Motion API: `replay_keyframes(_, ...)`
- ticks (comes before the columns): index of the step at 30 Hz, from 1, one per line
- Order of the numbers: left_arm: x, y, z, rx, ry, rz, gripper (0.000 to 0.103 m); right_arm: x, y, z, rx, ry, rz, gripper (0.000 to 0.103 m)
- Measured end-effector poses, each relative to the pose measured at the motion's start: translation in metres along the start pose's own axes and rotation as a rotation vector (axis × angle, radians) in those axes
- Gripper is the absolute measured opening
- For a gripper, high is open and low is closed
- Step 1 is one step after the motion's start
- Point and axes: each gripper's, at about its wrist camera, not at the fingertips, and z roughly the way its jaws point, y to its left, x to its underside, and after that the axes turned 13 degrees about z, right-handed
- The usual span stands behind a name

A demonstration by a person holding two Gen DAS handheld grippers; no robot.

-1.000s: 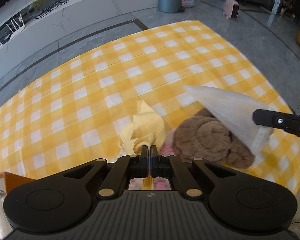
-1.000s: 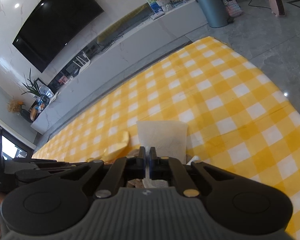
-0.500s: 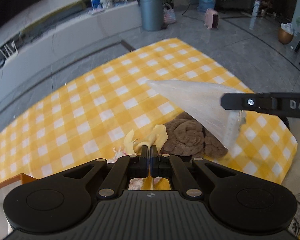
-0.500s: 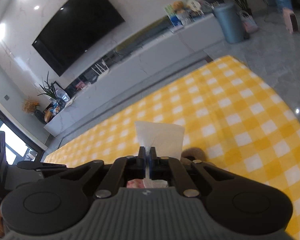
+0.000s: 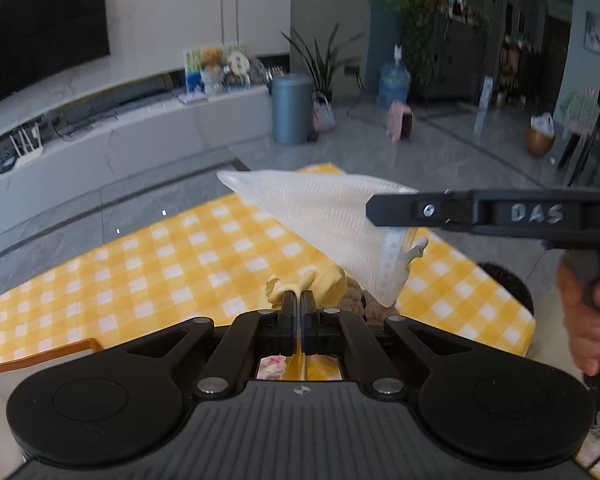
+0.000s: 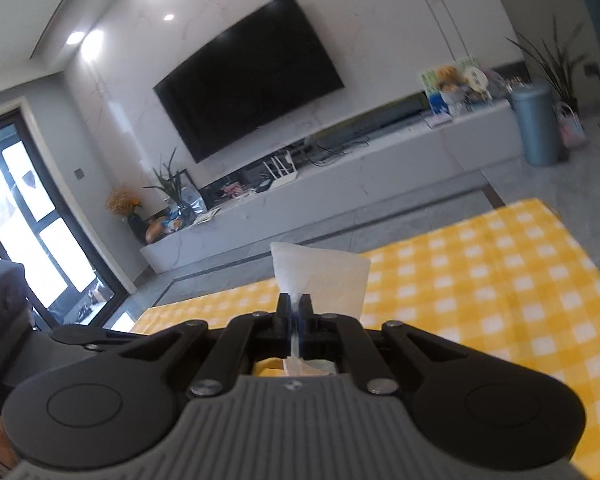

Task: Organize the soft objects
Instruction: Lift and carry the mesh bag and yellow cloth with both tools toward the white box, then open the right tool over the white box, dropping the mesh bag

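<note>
Both tools pinch cloths above the checkered tablecloth: left tool yellow cloth, right tool white cloth.

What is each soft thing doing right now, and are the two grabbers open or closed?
left gripper: shut on the yellow cloth.
yellow cloth: pinched, lifted, bunched up.
right gripper: shut on the white cloth.
white cloth: held up in the air, hanging in a triangle.
brown fuzzy towel: mostly hidden behind the cloths, not gripped.
checkered tablecloth: spread flat.
</note>
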Motion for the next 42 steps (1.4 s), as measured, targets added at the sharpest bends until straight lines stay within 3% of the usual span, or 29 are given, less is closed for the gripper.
replay_keyframes(10, 0.033, 0.03, -0.075, -0.175, -0.181, -0.134, 0.002, 0.014, 0.048, 0.0, -0.117, 0.026, -0.08, 0.0)
replay_keyframes(17, 0.087, 0.069, -0.093, -0.213, -0.183, -0.332, 0.002, 0.034, 0.081, 0.011, -0.165, 0.052, -0.118, 0.0)
replay_keyframes(28, 0.17, 0.141, -0.12, -0.292, -0.206, -0.631, 0.002, 0.105, 0.159, 0.063, -0.216, 0.226, -0.271, 0.0)
replay_keyframes(36, 0.218, 0.162, -0.142, -0.271, -0.214, -0.689, 0.002, 0.166, 0.202, 0.103, -0.239, 0.411, -0.443, 0.0)
replay_keyframes(42, 0.237, 0.169, -0.141, -0.249, -0.204, -0.726, 0.002, 0.214, 0.203, 0.151, -0.151, 0.544, -0.5, 0.001)
